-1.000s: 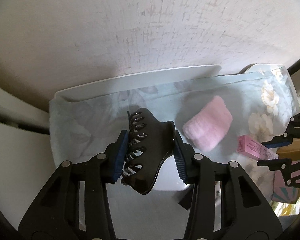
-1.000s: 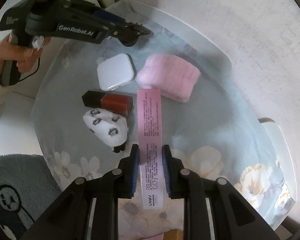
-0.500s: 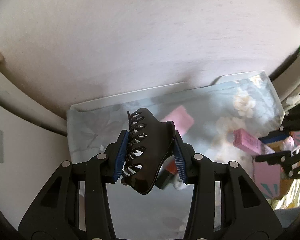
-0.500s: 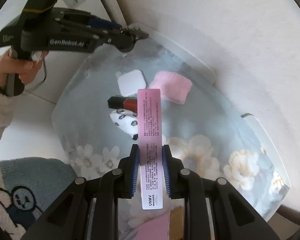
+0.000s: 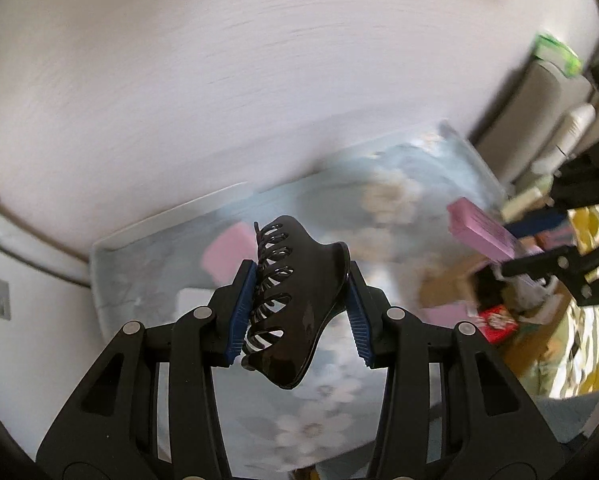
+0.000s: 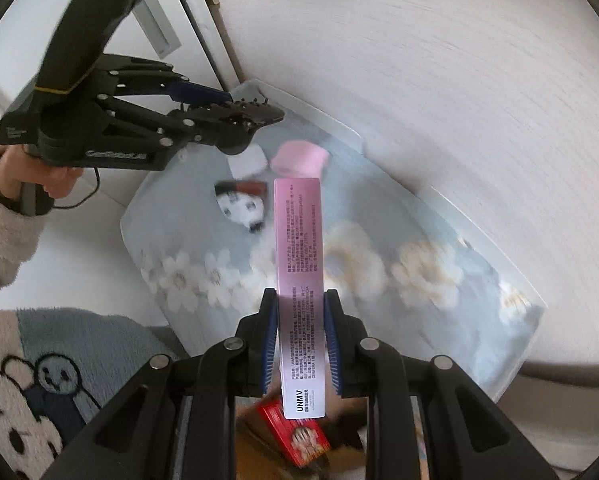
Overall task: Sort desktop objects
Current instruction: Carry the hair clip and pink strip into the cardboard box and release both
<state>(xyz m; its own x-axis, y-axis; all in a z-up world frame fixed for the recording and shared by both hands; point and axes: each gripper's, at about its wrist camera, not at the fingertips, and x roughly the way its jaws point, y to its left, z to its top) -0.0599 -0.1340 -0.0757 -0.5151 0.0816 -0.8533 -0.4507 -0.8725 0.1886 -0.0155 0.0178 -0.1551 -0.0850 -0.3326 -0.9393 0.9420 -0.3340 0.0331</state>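
- Since a second ago both grippers have lifted away from the floral cloth [image 6: 439, 280]: its items look smaller and farther beyond the jaws, and a red box [image 6: 299, 432] has come into view under the right gripper's jaws.
- The left gripper [image 5: 301, 300] stays clamped on the black hair claw clip [image 5: 295, 300], teeth toward its left pad.
- The right gripper [image 6: 301, 340] stays closed on the pink carton [image 6: 299, 272], which juts forward past the fingertips.
- The cloth covers a white tray [image 6: 339, 128] against a pale wall [image 5: 259, 60]; ahead of the right jaws lie a pink towel [image 6: 299, 156], a white square case [image 6: 247, 162] and a spotted pouch [image 6: 241, 208].
- Both grippers tilt steeply down; a hand [image 6: 43, 176] in a fleecy sleeve grips the left handle.
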